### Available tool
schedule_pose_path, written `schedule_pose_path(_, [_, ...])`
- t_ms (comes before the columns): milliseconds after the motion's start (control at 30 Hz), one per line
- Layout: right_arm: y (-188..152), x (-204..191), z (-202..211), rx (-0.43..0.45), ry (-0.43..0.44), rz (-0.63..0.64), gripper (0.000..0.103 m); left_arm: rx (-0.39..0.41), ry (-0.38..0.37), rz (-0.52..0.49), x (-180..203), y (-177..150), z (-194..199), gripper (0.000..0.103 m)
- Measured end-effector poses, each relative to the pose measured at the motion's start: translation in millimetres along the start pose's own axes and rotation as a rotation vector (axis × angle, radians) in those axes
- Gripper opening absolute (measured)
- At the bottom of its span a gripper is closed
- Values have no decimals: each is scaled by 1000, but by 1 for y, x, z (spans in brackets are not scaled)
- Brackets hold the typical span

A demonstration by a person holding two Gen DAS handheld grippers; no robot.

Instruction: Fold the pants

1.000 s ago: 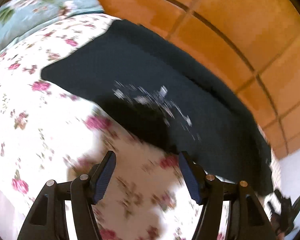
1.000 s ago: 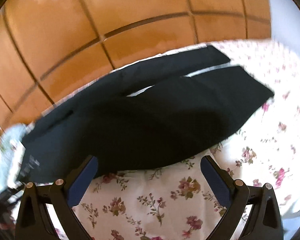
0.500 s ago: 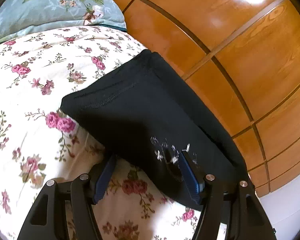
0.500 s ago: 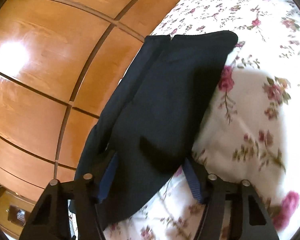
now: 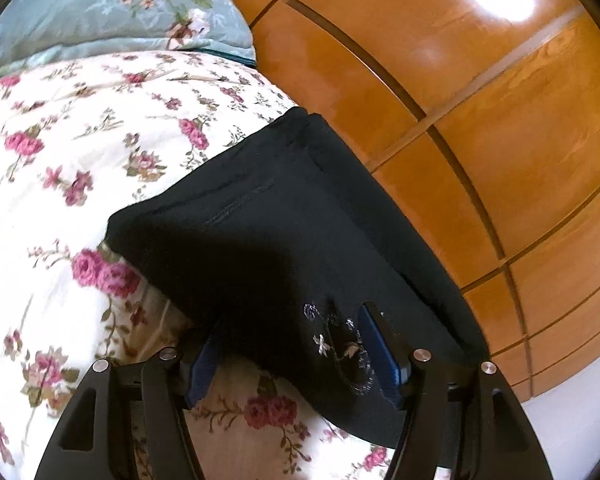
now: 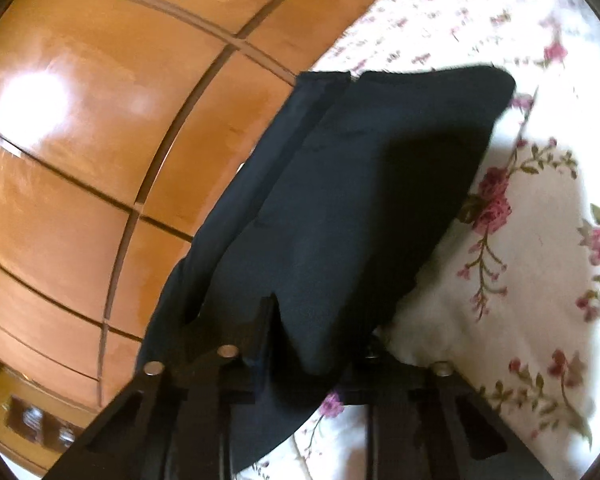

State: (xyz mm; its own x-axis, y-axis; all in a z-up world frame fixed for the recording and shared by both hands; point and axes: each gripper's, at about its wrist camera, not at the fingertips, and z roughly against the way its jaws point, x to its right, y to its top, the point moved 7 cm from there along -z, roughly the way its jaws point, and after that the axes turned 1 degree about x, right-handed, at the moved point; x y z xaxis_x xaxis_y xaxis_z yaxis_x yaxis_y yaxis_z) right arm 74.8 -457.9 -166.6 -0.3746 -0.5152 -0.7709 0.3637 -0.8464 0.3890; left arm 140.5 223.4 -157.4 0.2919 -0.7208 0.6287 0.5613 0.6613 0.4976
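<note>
Right gripper (image 6: 300,344) closing, pinching pants (image 6: 340,200); left gripper (image 5: 296,356) spread astride the pants. Risk: right catches one layer only; fold skews.

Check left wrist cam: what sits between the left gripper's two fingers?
In the left wrist view, the near edge of the dark pants, by the pale embroidery, lies between the left gripper fingers, over the floral bedspread. Jaws stand open.

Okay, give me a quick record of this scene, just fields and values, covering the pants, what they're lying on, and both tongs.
garment: dark pants, small pale embroidery near one edge
surface: floral bedspread
background: wooden panels, blue-green floral pillow
left tongs: open, straddling the pants' edge
right tongs: jaws closing on the pants' fabric bunched between them
fold: not yet made
</note>
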Motion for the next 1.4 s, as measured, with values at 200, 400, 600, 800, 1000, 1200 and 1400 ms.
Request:
schedule_pose_path(200, [1, -7, -1, -10, -45, 55, 11, -52, 75, -48, 5, 7, -11, 20])
schedule_pose_path(400, [7, -24, 17, 36, -62, 119, 9, -95, 42, -27, -1, 11, 0, 7])
schedule_pose_path(600, [8, -44, 43, 64, -77, 210, 8, -59, 4, -70, 8, 7, 35, 7])
schedule_pose_path(800, [1, -44, 72, 65, -87, 228, 9, -44, -14, -43, -6, -4, 72, 6])
schedule_pose_path(1000, [-16, -22, 90, 38, -122, 233, 8, -64, 16, -62, -21, -28, 81, 6])
schedule_pose_path(1200, [-22, 11, 70, -40, -173, 150, 17, -51, 68, -87, -27, -35, 68, 27])
schedule_pose_path(1400, [-3, 13, 64, -47, -200, 144, 33, -26, 3, 3, -44, -37, 72, 35])
